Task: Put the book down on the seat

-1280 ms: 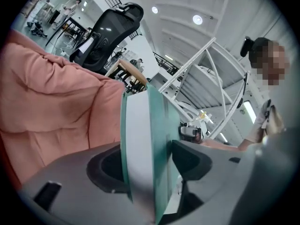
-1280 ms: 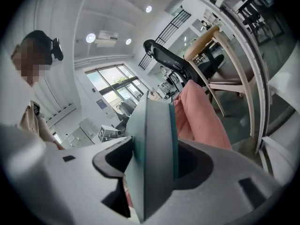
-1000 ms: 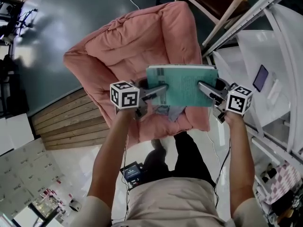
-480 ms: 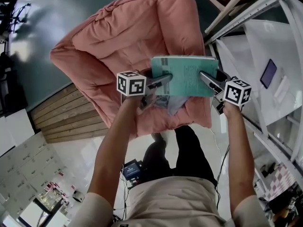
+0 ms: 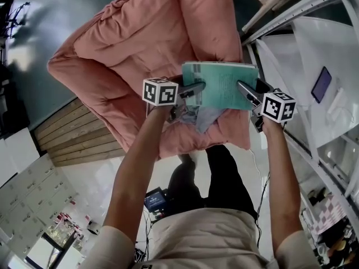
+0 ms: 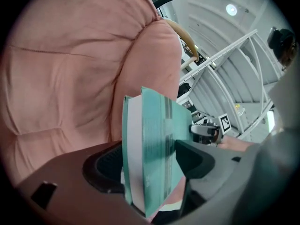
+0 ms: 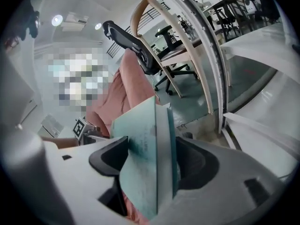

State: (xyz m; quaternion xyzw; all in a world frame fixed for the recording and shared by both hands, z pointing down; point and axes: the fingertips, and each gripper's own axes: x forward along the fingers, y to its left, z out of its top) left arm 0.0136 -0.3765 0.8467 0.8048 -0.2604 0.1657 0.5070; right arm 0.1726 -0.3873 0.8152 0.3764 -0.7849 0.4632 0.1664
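Observation:
A thick teal book (image 5: 220,86) lies flat over the front right part of the pink padded chair's seat (image 5: 146,43). My left gripper (image 5: 196,88) is at the book's left edge and my right gripper (image 5: 244,89) at its right edge. In the left gripper view the book (image 6: 150,149) stands between the jaws of the left gripper (image 6: 147,165), which are opening, loose around it. In the right gripper view the book (image 7: 145,163) likewise sits between the opening jaws of the right gripper (image 7: 150,165). Pink cushion (image 6: 61,78) fills the background there.
A white metal rack (image 5: 303,15) with a white shelf and a dark phone-like slab (image 5: 321,84) stands close on the right. A wooden chair frame (image 5: 269,4) is behind the pink chair. Wooden planks (image 5: 73,139) lie at the left. An office chair (image 7: 136,41) stands farther back.
Both grippers carried the book a little forward and down onto the seat. The jaws on each side have spread wider around the book.

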